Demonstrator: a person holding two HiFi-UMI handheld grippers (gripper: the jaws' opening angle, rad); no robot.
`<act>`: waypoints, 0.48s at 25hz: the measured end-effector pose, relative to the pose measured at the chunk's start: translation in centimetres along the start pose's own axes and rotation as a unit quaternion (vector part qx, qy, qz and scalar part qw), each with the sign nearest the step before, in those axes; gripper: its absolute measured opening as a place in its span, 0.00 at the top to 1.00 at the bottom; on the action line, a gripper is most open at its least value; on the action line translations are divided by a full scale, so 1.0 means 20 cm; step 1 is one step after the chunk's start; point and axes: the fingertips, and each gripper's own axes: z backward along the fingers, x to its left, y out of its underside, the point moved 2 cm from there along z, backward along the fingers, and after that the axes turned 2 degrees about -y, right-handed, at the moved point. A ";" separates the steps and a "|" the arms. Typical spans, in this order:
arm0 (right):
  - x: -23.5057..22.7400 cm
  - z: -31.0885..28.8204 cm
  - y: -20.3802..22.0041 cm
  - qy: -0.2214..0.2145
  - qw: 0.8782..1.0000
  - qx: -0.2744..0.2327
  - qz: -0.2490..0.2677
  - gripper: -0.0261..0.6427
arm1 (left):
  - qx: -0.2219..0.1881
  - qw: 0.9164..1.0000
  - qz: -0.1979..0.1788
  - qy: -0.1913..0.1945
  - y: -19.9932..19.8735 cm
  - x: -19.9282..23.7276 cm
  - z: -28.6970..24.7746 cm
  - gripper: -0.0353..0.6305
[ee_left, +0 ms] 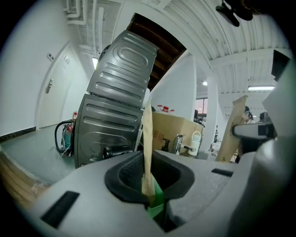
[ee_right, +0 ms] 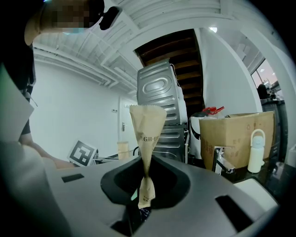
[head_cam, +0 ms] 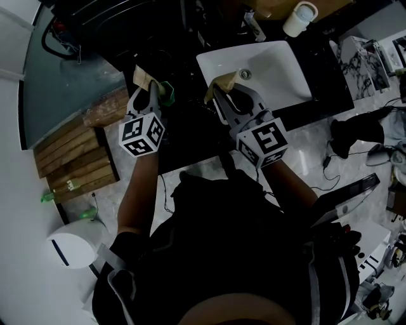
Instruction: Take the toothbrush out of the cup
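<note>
I have two grippers up over the dark table (head_cam: 184, 139), side by side and apart. The left gripper (head_cam: 154, 89) has its jaws pressed together on two things at once: one flat tan paper strip (ee_left: 147, 148), standing upright, and one green plastic piece (ee_left: 156, 206) low in the grip that I take for the toothbrush. The right gripper (head_cam: 222, 94) is clamped on one tan paper packet (ee_right: 147, 134), pinched at its waist and flaring above, with dark print on it. Behind them I count one white glossy sink (head_cam: 279, 70), one chrome tap (ee_right: 219, 159), one white jug (head_cam: 299, 18), one cardboard box (ee_right: 236, 134) and one ribbed grey metal casing (ee_left: 118, 102). Nothing stands between the two grippers.
</note>
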 end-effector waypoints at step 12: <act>-0.03 0.02 -0.12 -0.025 0.999 -0.026 -0.006 0.89 | -0.056 0.998 -0.020 -0.018 -0.28 -0.11 0.21 0.89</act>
